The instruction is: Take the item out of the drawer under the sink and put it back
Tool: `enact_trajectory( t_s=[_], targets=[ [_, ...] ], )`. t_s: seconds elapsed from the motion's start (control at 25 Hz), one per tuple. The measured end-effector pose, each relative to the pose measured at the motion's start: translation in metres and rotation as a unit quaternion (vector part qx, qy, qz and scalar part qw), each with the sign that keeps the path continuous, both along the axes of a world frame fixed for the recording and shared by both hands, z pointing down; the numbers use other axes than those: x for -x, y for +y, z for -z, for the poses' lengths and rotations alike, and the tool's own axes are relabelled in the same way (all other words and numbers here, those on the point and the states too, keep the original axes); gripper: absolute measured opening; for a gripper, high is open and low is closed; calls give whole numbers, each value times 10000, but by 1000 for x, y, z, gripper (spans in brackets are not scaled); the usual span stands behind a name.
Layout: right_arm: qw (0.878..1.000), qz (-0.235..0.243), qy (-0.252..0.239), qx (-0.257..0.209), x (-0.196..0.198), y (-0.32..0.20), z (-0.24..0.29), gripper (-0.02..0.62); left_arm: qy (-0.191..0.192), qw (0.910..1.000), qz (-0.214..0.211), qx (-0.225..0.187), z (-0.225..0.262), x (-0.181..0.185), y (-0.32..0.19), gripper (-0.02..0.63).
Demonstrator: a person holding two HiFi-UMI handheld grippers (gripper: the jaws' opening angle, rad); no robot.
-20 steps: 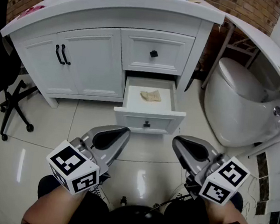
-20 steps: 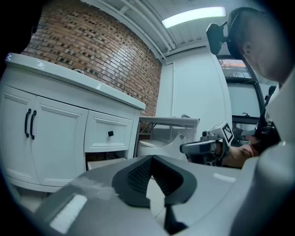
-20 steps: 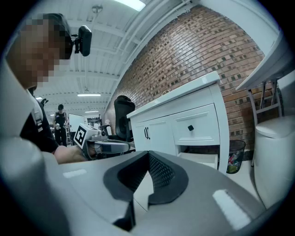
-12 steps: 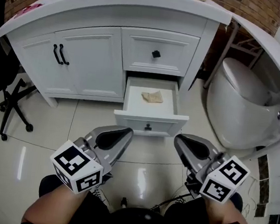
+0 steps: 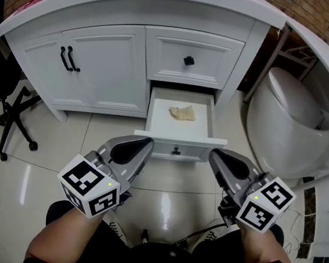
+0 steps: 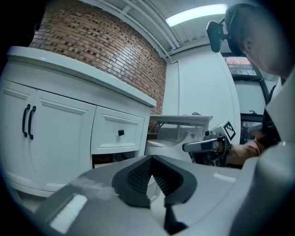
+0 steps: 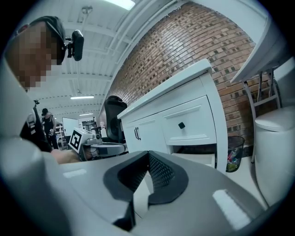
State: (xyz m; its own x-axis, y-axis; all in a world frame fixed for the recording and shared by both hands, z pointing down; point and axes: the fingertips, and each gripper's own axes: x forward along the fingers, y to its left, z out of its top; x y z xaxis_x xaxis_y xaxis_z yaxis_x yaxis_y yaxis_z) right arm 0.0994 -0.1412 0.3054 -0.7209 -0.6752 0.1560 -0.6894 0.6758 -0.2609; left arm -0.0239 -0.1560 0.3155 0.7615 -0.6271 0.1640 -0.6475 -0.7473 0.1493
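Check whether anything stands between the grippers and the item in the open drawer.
Nothing visible does. The item lies uncovered in the pulled-out drawer. The left gripper and right gripper hang short of its front, so a reach from above looks clear.

Left tool (image 5: 147, 144) and right tool (image 5: 214, 155) side by side, jaws closed, nothing gripped

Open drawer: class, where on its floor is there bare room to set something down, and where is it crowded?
Bare: the drawer floor on each side of the tan crumpled item, up to the side walls, and the strip between the item and the drawer front. Crowded: only the centre, where the item lies.
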Motion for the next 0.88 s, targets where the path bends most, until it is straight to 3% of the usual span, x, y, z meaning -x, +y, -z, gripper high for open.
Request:
enact_trajectory(
  t_s=[0.64, 0.88],
  targets=[
    [9995, 24, 157, 276, 5, -22, -17, 3, -29, 9996, -135, 237, -18, -6, -25, 4],
    [9976, 298, 554, 300, 15, -26, -24, 3, -17, 9997, -168, 187, -15, -6, -20, 3]
  ],
)
